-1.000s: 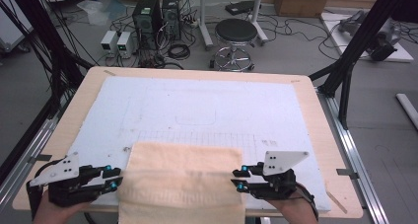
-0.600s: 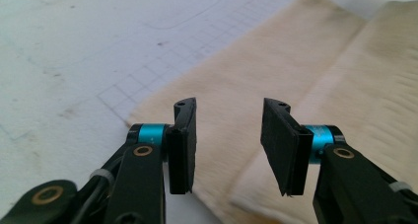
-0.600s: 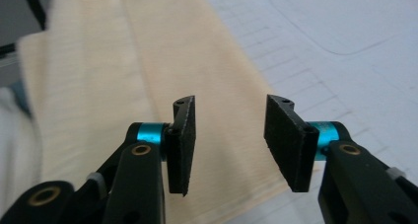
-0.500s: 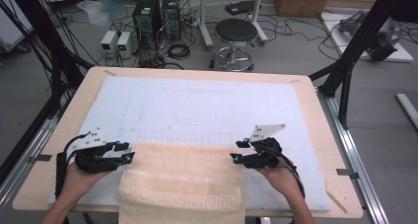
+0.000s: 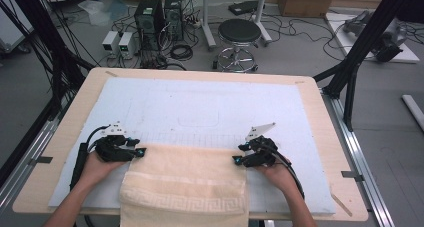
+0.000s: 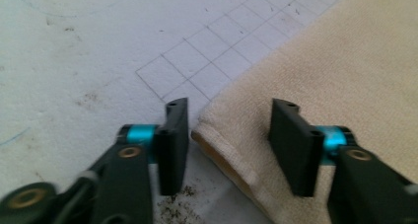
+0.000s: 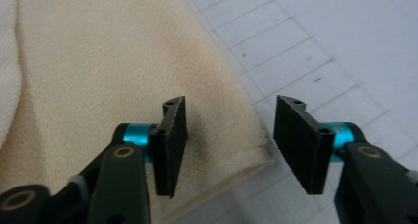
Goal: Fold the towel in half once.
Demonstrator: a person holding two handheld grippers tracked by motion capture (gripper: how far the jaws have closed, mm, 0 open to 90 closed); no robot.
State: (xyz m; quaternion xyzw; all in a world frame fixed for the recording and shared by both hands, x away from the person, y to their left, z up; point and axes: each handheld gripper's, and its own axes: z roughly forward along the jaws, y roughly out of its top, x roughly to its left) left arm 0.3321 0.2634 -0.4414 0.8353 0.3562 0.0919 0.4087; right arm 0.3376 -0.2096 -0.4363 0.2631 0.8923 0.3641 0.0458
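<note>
A beige towel (image 5: 185,182) lies folded on the white mat (image 5: 200,107), its patterned near end hanging over the table's front edge. My left gripper (image 5: 141,151) sits at the towel's far left corner and my right gripper (image 5: 235,160) at its far right corner. In the left gripper view the jaws of the left gripper (image 6: 229,135) stand apart with the towel's corner (image 6: 231,135) between them, untouched. In the right gripper view the right gripper (image 7: 229,135) straddles the towel's hemmed corner (image 7: 246,155) the same way. Both pairs of jaws have just been closing a little.
The wooden table rim (image 5: 320,117) frames the mat, which carries a faint drawn grid (image 5: 200,137) beyond the towel. Past the table stand a round stool (image 5: 240,32), computer towers (image 5: 160,12) and cables on the floor. Black frame posts rise at both sides.
Both hands have moved away from the table's front edge and down to the towel's far corners. Both pairs of jaws stand wider than a second ago.
</note>
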